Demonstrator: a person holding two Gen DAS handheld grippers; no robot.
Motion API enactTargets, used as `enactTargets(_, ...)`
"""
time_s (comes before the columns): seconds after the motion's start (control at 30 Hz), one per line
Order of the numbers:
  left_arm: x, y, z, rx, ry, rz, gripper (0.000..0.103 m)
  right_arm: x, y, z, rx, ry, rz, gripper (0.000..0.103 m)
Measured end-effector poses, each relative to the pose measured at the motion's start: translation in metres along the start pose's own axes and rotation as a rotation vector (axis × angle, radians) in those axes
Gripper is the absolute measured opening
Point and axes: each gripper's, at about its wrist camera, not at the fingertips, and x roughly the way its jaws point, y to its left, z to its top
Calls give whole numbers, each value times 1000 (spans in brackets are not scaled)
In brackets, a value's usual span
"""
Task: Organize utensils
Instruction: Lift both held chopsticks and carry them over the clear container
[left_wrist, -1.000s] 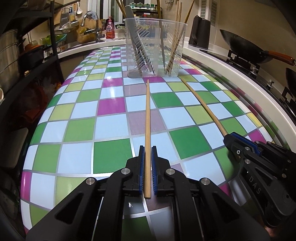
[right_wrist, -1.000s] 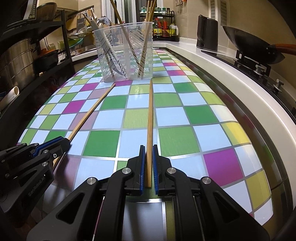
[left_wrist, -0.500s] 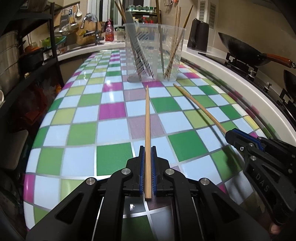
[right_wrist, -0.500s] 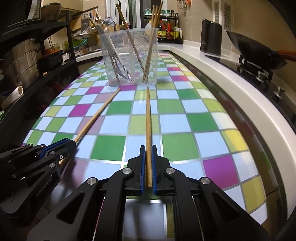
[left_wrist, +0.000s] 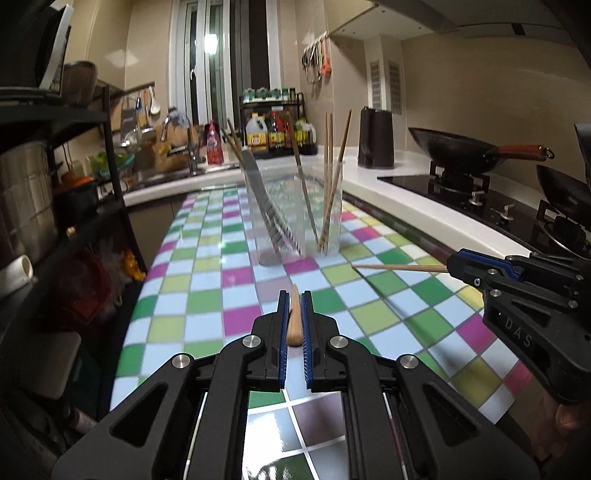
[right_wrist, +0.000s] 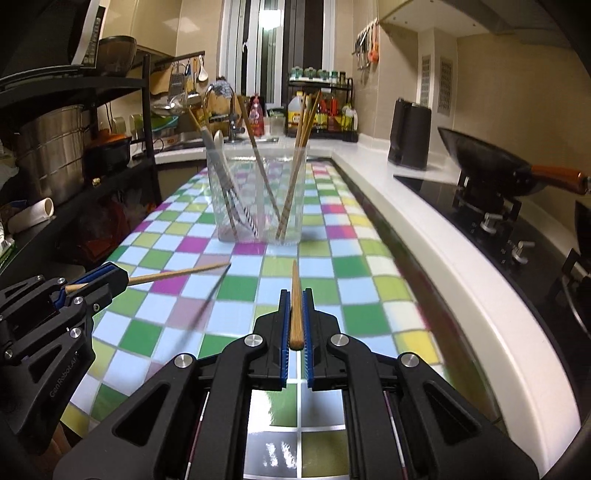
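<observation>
Each gripper holds one wooden chopstick lifted off the checkered table (left_wrist: 207, 302). My left gripper (left_wrist: 294, 295) is shut on a chopstick (left_wrist: 294, 317) that points straight ahead; the same gripper (right_wrist: 98, 277) and its chopstick (right_wrist: 177, 274) show at the left of the right wrist view. My right gripper (right_wrist: 296, 295) is shut on a second chopstick (right_wrist: 296, 306); in the left wrist view it (left_wrist: 452, 266) appears at the right with its chopstick (left_wrist: 399, 267) pointing left. Ahead stands a clear plastic holder (left_wrist: 295, 214) (right_wrist: 258, 199) with several chopsticks and other utensils leaning in it.
A white counter (right_wrist: 436, 236) runs along the right with a stove and a black wok (right_wrist: 491, 166). A dark kettle (left_wrist: 375, 138) stands behind. A black shelf rack (left_wrist: 55, 184) with pots lines the left; a sink and bottles lie at the far end.
Both grippers have risen and tilted up, lifting their chopsticks off the table. The holder now sits lower in each view and more of the kitchen shows.
</observation>
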Motion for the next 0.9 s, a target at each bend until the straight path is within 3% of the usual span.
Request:
enactTargets(0.37,-11,8,38,-3,-79,7,7,-28,-7,40,-3,-112,9,6)
enactTargets(0.6,2,23,74,-45,-13,-75,7,-29,-8,80,-3,-123,85,7)
enactTargets(0.77,17,43,116,-80,63,-159,7,-23,-11,121,5,-106,163,7)
enactTargets(0.9,28,63,159,-122,75,-198,7,-20,-17,164,13,-150,184,7)
